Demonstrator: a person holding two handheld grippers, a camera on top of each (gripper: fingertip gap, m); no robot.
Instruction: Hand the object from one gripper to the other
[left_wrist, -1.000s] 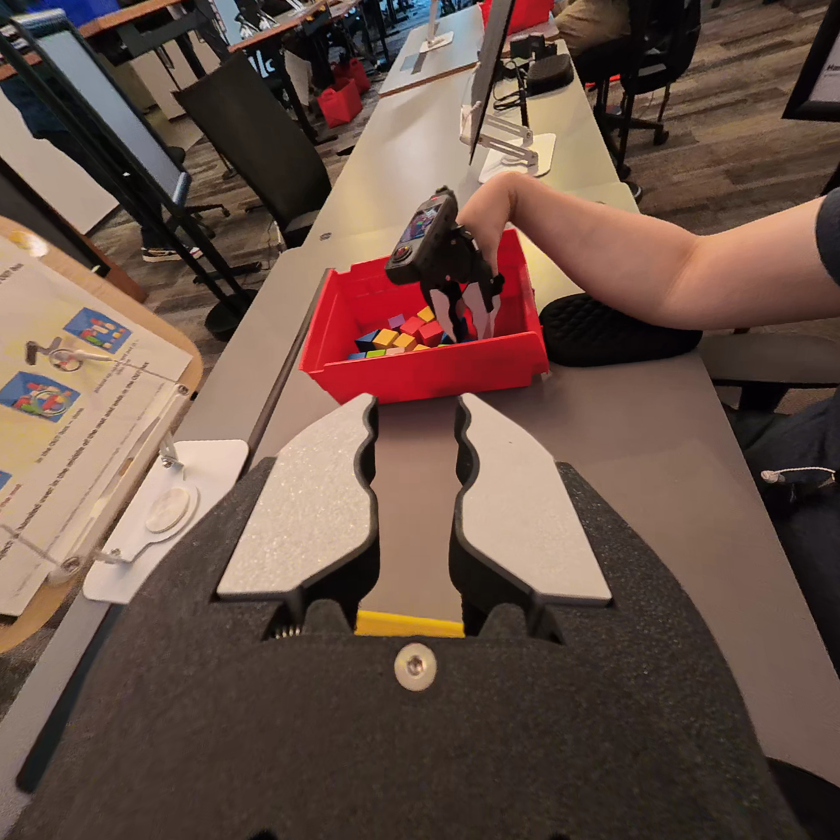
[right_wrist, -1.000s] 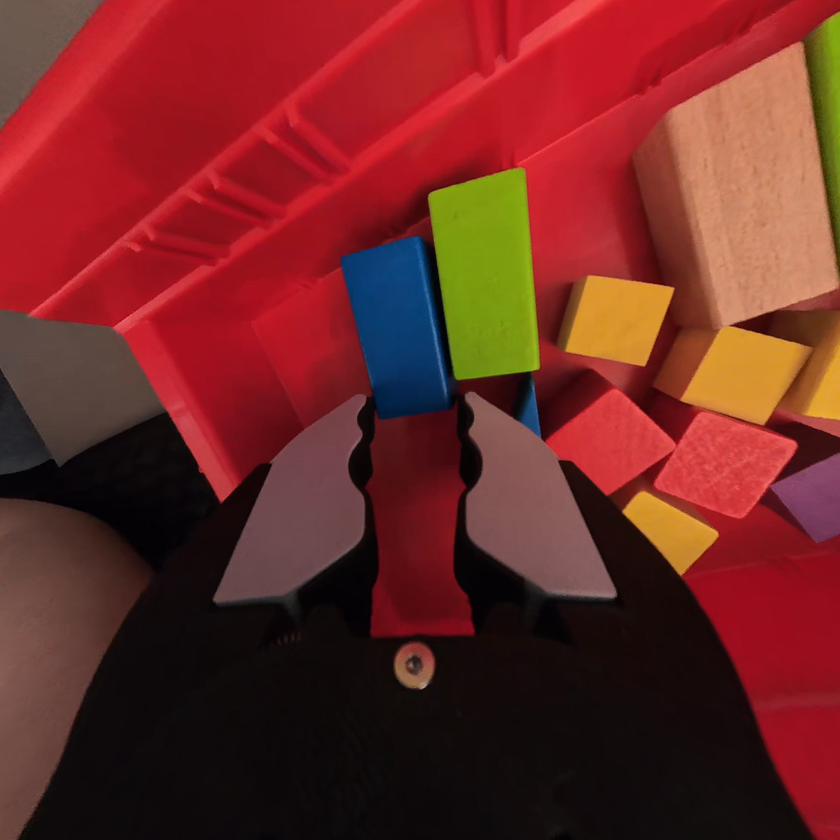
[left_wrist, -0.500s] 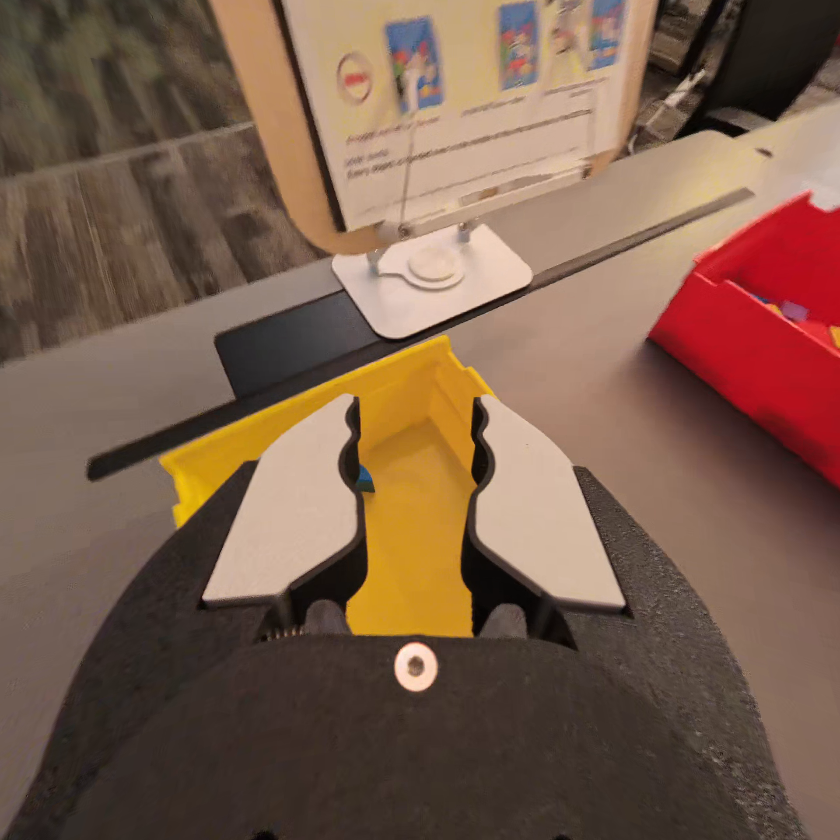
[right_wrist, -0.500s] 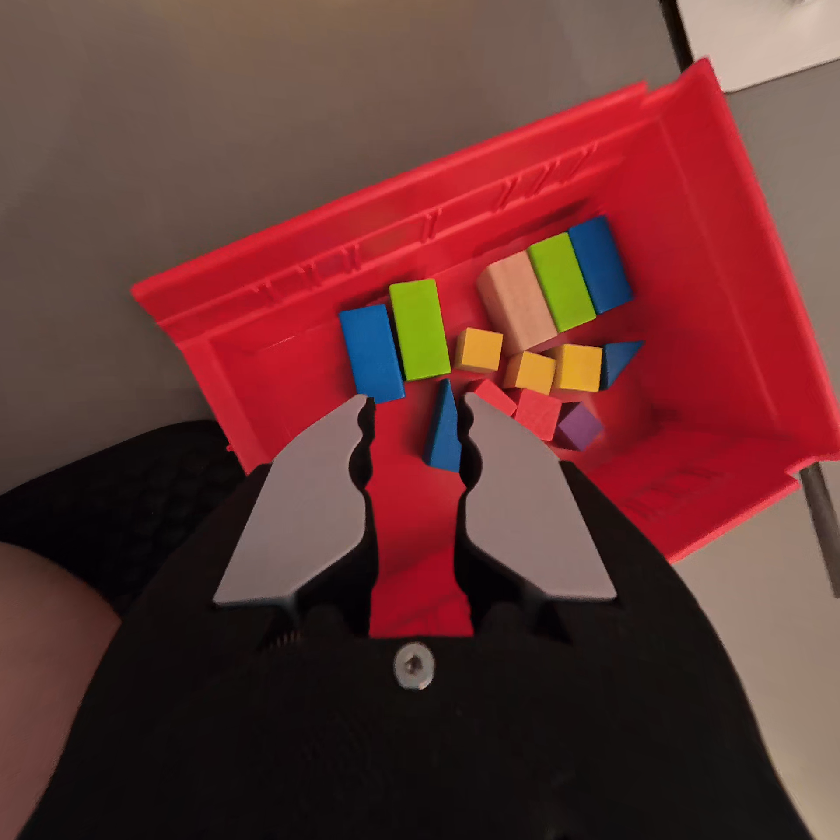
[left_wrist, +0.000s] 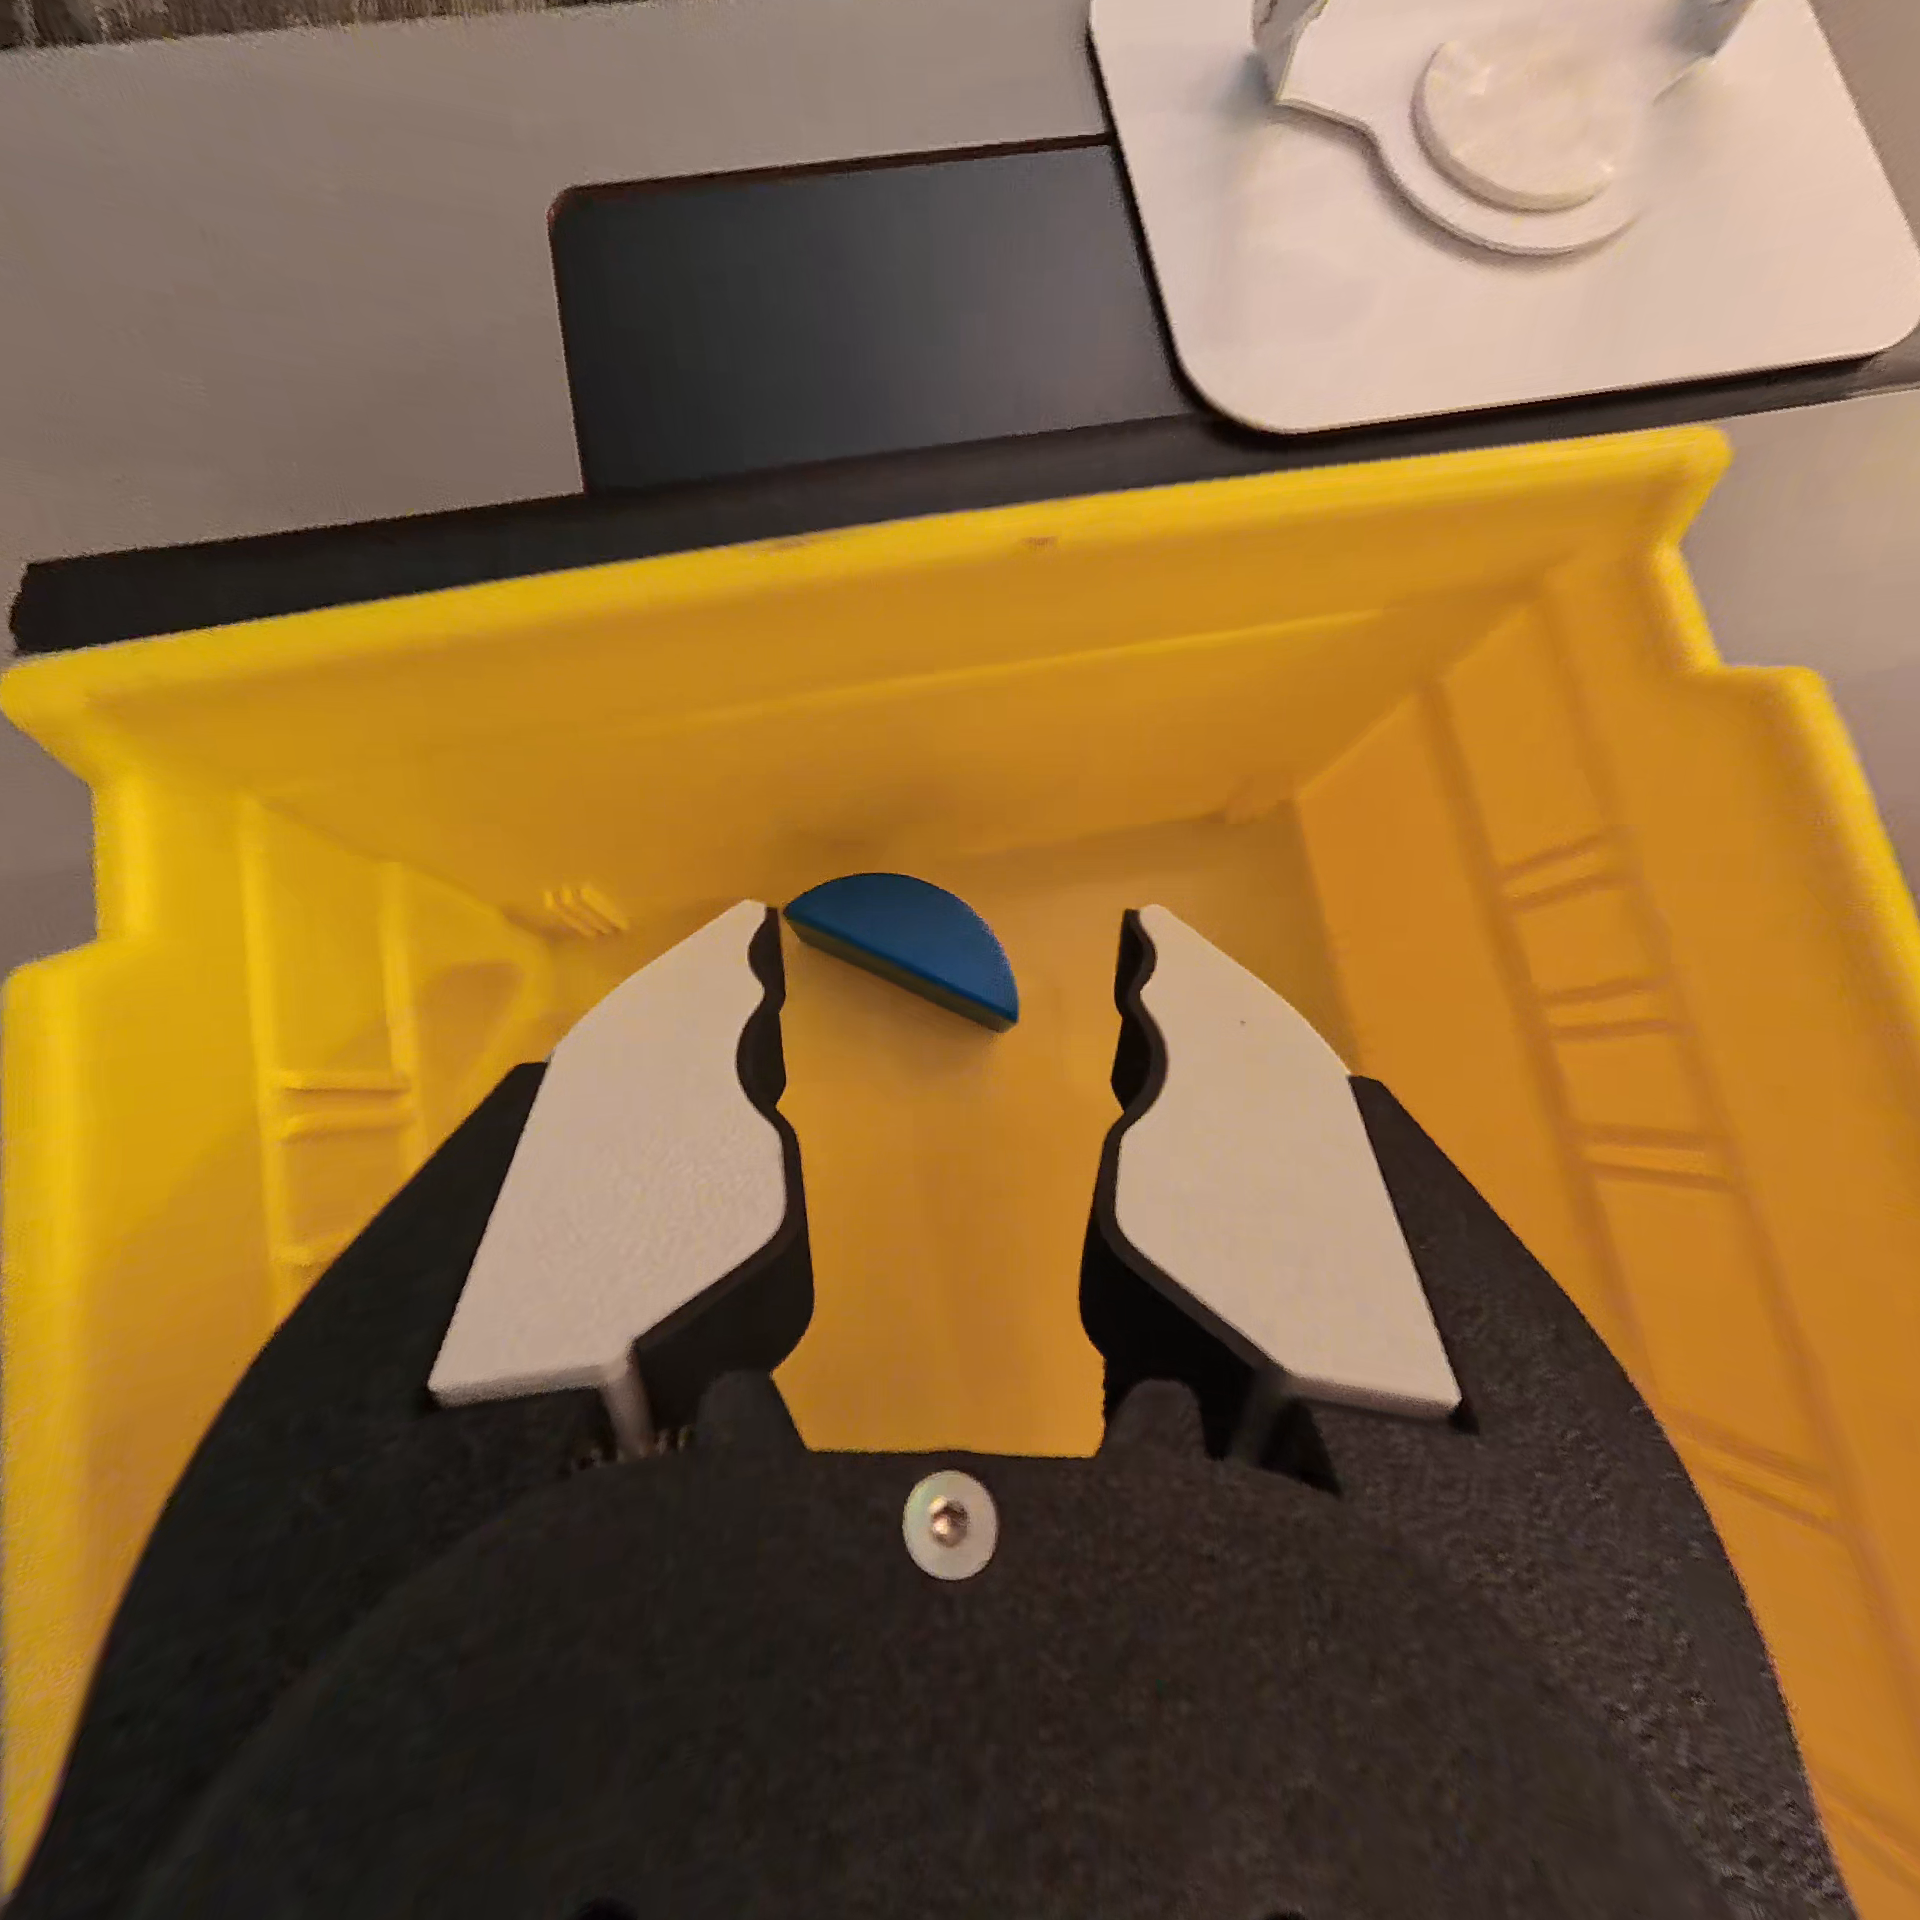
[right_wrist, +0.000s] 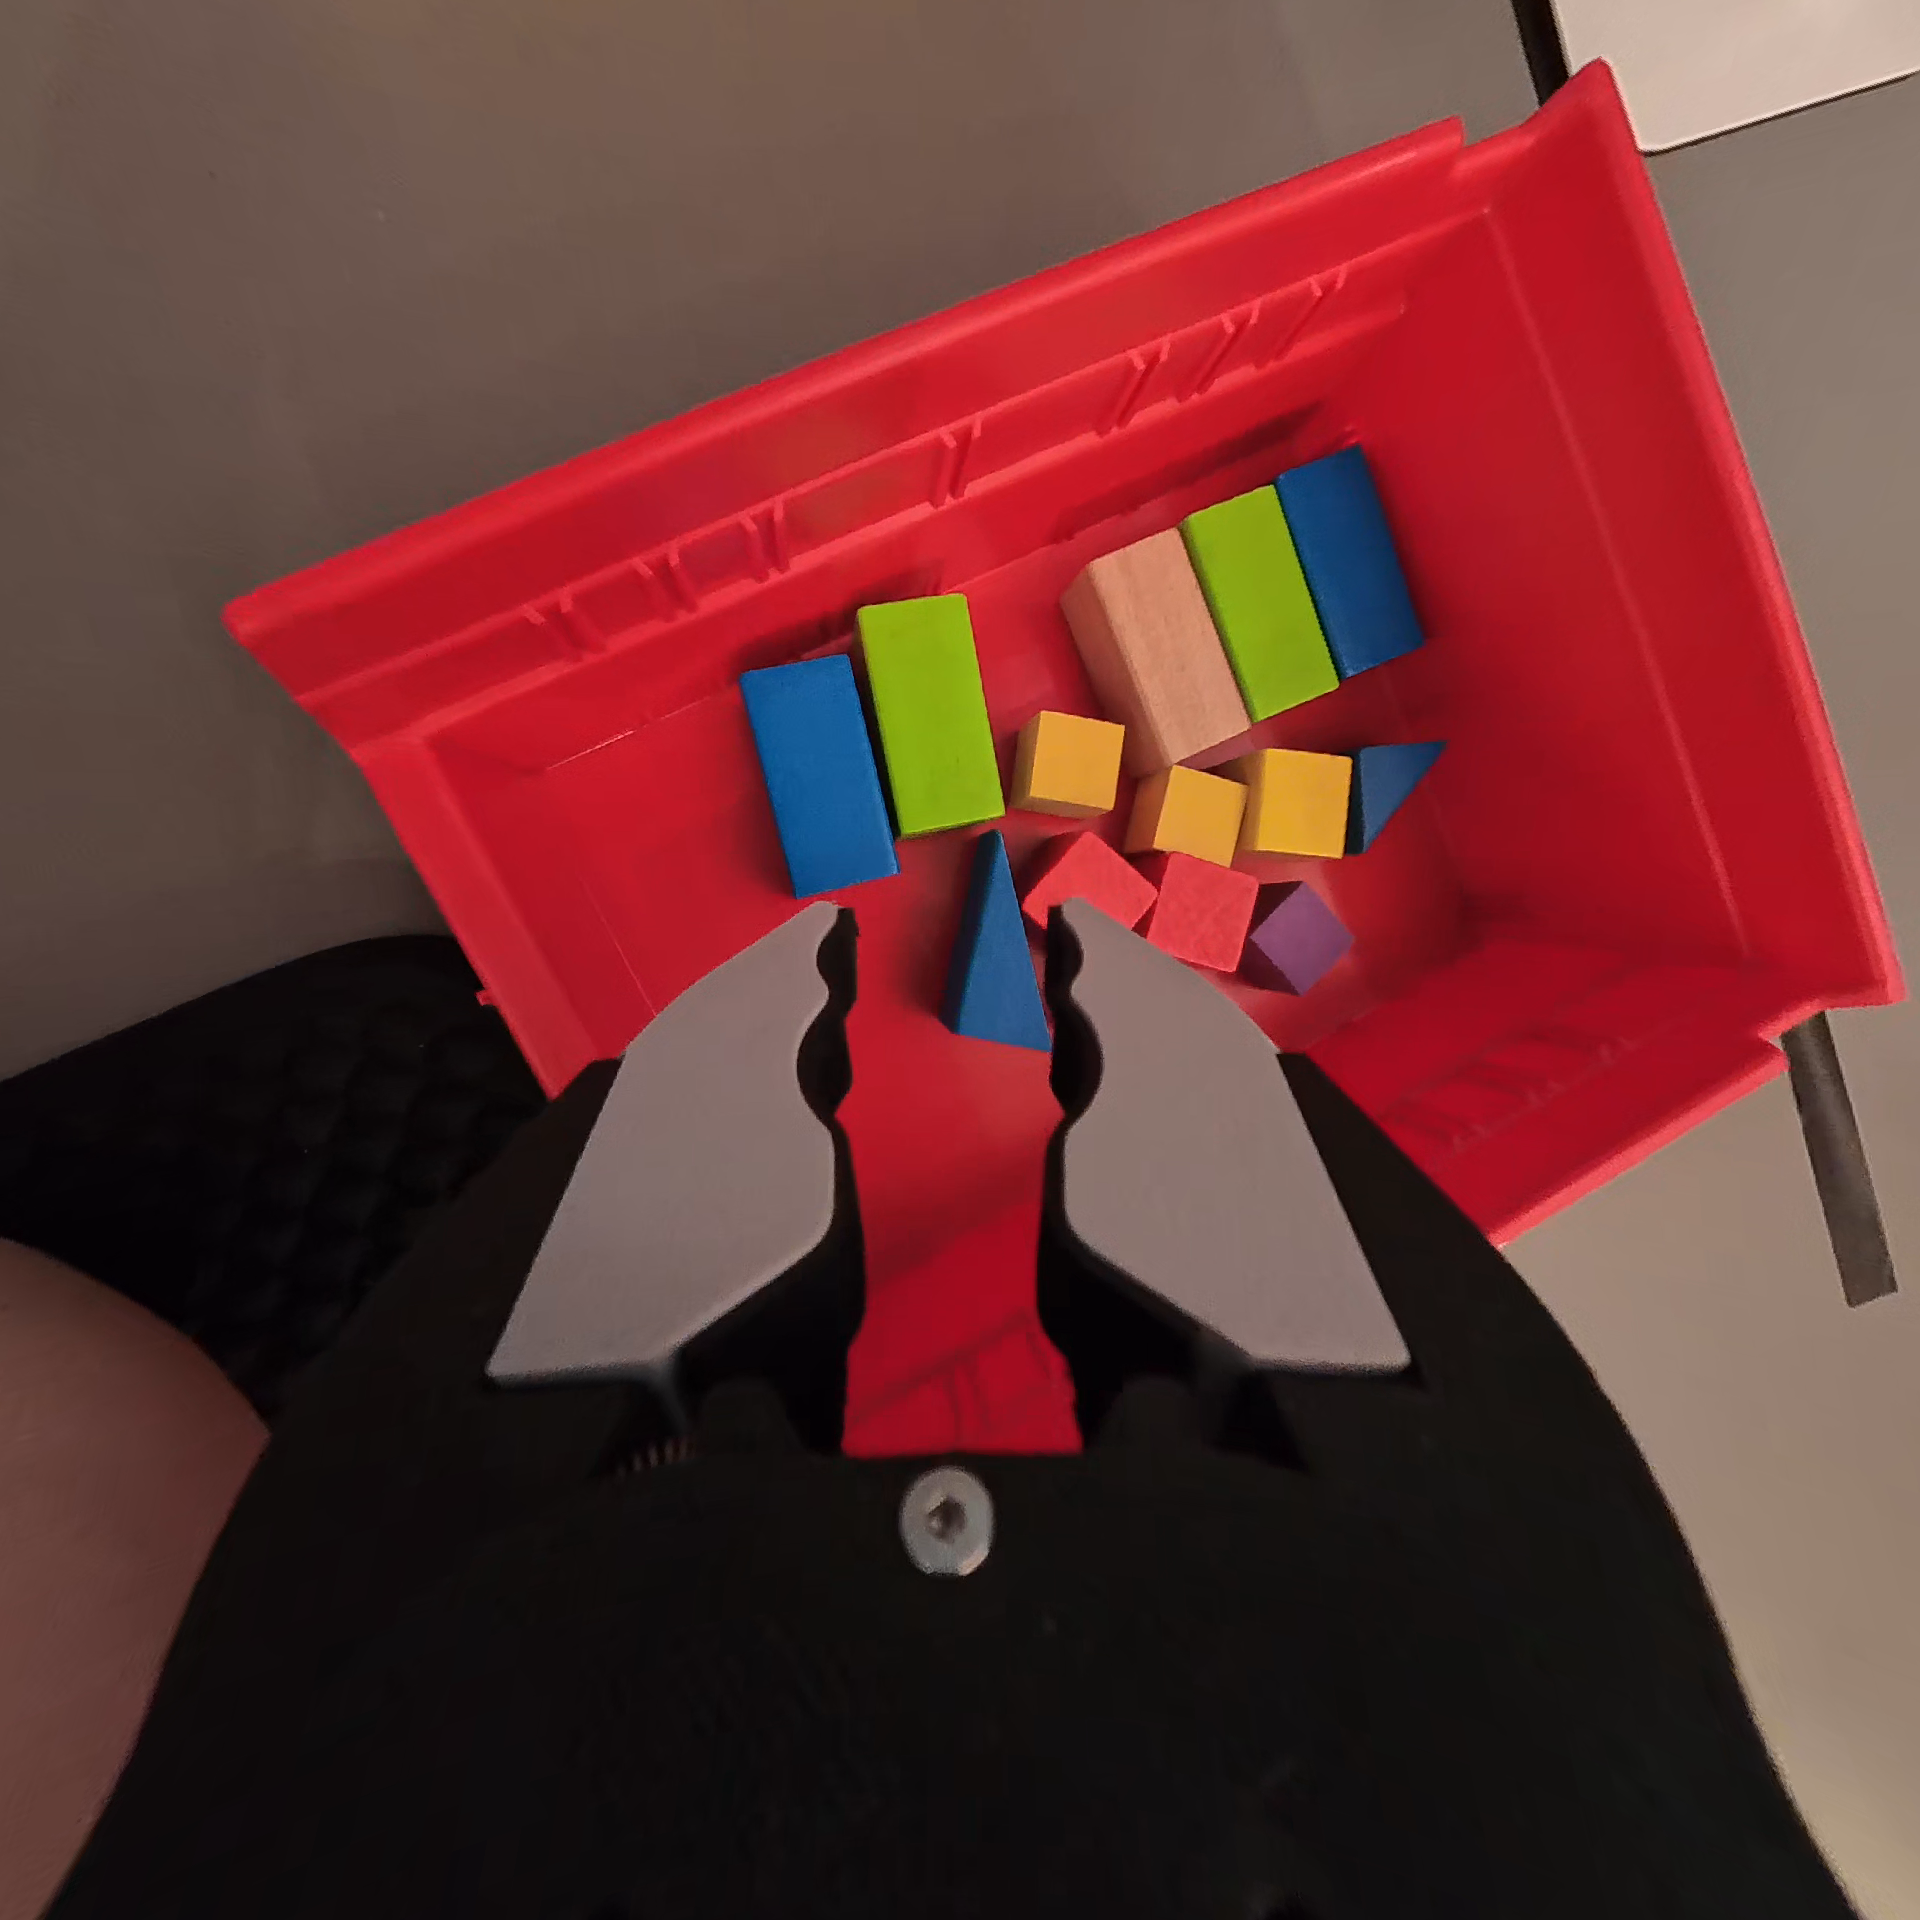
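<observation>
Left tool (left_wrist: 945, 914) released over ribbed yellow plastic bin (left_wrist: 727, 707), blue half-disc block (left_wrist: 909, 945) inside; right tool (right_wrist: 951, 914) released above glossy red bin (right_wrist: 1714, 520) of painted wooden blocks (right_wrist: 1174, 748).

Yellow bin (left_wrist: 727, 665) near side behind left gripper (left_wrist: 948, 914); stand base (left_wrist: 1351, 260) cropped.

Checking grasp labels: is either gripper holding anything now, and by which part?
Nothing is held. The left gripper is open over the blue half-round block; the right gripper is open.
</observation>
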